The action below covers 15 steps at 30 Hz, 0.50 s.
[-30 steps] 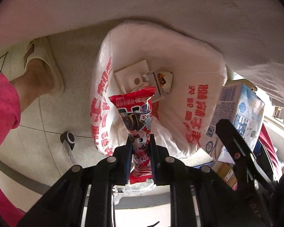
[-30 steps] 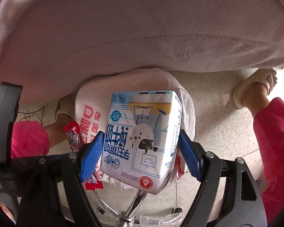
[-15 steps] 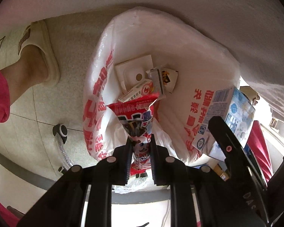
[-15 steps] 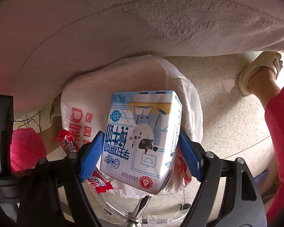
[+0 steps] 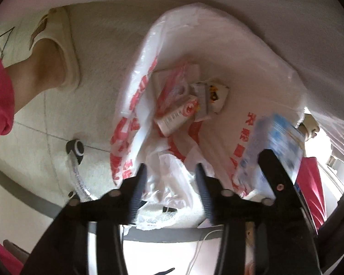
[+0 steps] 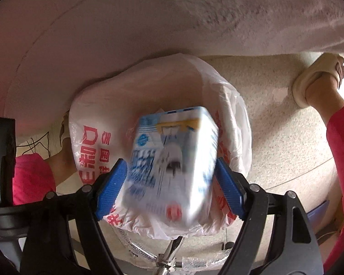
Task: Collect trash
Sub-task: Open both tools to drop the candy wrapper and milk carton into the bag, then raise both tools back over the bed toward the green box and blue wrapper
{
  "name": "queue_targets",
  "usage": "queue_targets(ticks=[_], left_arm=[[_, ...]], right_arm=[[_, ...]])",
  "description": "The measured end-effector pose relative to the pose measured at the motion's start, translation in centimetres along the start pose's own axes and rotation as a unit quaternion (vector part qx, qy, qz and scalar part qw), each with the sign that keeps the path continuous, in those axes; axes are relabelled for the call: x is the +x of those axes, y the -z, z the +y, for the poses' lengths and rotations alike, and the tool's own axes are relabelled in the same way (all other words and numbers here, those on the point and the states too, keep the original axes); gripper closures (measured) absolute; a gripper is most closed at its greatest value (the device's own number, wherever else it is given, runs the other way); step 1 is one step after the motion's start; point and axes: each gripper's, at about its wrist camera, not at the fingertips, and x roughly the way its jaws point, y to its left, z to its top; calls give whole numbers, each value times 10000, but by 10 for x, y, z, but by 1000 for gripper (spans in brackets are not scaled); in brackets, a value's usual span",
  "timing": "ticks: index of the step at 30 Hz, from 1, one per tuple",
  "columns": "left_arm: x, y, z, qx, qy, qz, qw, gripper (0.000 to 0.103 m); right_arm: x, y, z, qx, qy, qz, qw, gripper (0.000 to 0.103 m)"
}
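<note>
A white plastic bag with red print (image 5: 252, 73) stands open on the floor below both grippers; it also shows in the right wrist view (image 6: 98, 119). My left gripper (image 5: 170, 176) is open and empty above the bag's mouth. A red snack wrapper (image 5: 172, 91) lies blurred inside the bag among small cartons (image 5: 178, 116). My right gripper (image 6: 169, 183) is open. The blue and white milk carton (image 6: 172, 167) is blurred and tilted between its blue pads (image 6: 110, 188), loose over the bag. The carton also shows in the left wrist view (image 5: 273, 146).
The bag sits under a pale cloth-covered edge (image 6: 172, 23). A foot in a cream slipper (image 5: 57, 52) stands left of the bag, another (image 6: 318, 82) to the right. A chair caster (image 5: 75, 149) and a metal chair base (image 6: 167, 252) are on the tiled floor.
My left gripper opened and the red wrapper dropped into the bag. My right gripper opened wider and the milk carton has come loose, tilting and falling toward the bag.
</note>
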Motion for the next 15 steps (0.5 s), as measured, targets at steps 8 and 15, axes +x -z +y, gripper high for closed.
queue_targets(ticks=[8,15], left_arm=[[-7,2,-1,125,-522,-259,9982,41],[-33,23,-9,497,-888,-747,9920,35]], right_arm=[[-3,2,-1,-58,216,3,9998,21],[-31,15,2,-246,275,-215,9991,21]])
